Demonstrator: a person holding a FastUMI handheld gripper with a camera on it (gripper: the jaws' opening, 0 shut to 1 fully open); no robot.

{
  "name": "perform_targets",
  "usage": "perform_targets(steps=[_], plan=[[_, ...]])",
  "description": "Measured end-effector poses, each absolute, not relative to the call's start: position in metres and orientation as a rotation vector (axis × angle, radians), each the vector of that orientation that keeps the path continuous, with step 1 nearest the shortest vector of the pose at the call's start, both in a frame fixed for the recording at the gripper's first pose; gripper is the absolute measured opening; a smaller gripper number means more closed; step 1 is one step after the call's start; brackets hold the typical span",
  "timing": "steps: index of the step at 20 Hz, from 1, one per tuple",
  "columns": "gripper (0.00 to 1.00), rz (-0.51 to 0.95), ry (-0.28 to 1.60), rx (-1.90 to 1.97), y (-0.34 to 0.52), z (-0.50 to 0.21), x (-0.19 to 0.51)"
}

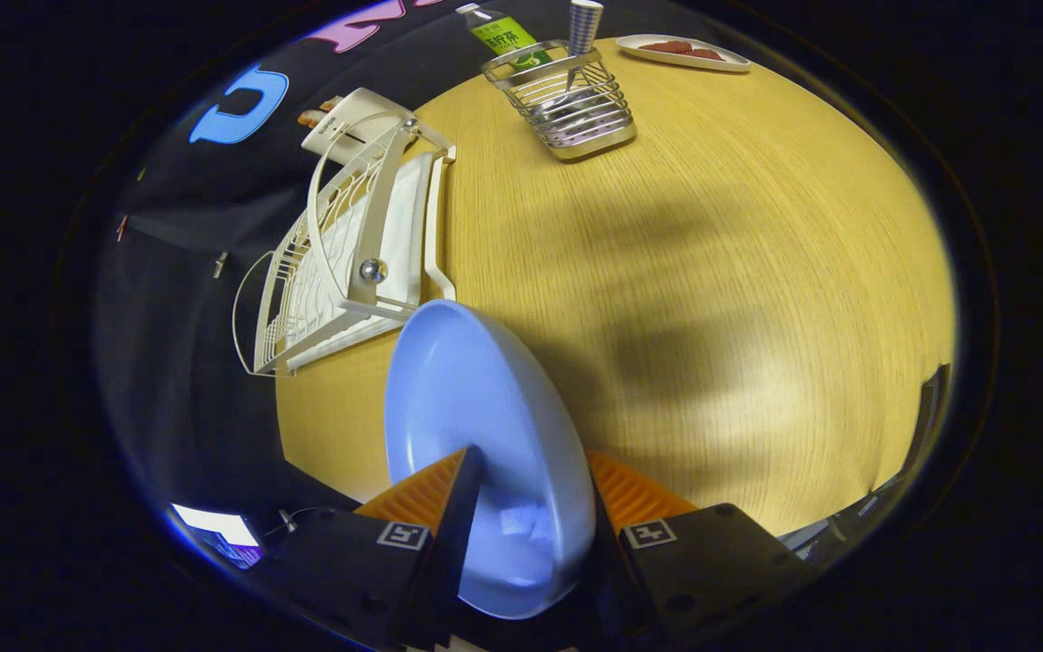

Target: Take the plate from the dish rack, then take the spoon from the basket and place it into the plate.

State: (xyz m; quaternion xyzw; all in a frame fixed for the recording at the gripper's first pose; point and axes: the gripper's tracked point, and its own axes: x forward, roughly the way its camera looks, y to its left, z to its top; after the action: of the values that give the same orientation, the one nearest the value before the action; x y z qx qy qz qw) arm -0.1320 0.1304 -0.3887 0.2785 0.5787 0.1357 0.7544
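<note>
Wooden surface [712, 272]: plate [476, 407] is out of the dish rack [340, 263].
Hand-held gripper [529, 525] pinches the plate's rim; the spoon [581, 36] waits in the far basket [576, 104].

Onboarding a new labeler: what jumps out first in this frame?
The pale blue plate, held on edge between the gripper fingers, above the wooden table. Beyond it to the left lies the white dish rack, and further off stands the wire basket with the spoon upright in it.
</note>
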Motion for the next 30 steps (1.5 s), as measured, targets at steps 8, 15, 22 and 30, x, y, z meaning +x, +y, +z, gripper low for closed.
perform_targets(steps=[8,15,22,30], plan=[[0.8,0.169,1.198,0.445,0.088,-0.398,-0.115],[0.8,0.197,0.967,0.283,0.051,-0.325,-0.085],[0.77,0.206,0.692,0.058,0.015,-0.238,-0.007],[0.66,0.191,0.723,0.009,-0.005,-0.273,0.059]])
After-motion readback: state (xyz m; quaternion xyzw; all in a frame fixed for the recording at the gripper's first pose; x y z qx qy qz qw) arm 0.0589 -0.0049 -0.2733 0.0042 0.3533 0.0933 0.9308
